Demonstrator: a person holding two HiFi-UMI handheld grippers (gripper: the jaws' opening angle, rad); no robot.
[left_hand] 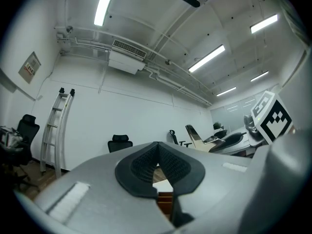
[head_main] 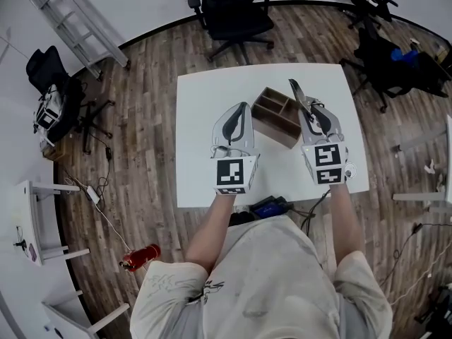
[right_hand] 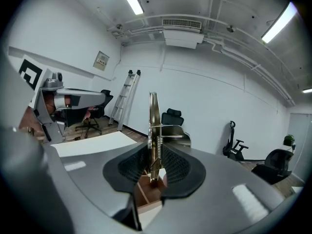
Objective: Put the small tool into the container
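A wooden container point(head_main: 275, 115) with several compartments stands on the white table point(head_main: 205, 119). My right gripper point(head_main: 308, 110) is shut on a slim metal tool point(head_main: 296, 92) that has a small spring. The tool stands upright between the pads point(right_hand: 154, 126), just above the container's right side. Under the jaws of this gripper point(right_hand: 155, 162) I see the wooden compartments point(right_hand: 146, 191). My left gripper point(head_main: 244, 109) hangs just left of the container. Its pads meet with nothing between them point(left_hand: 157, 150), and a bit of the container point(left_hand: 165, 201) shows below.
Black office chairs point(head_main: 233, 9) stand beyond the table's far edge, with more at the right point(head_main: 385, 55). A ladder point(head_main: 74, 20) leans at the far left. A red bottle point(head_main: 141, 256) lies on the wooden floor. Cables and a blue object point(head_main: 268, 207) sit by the near edge.
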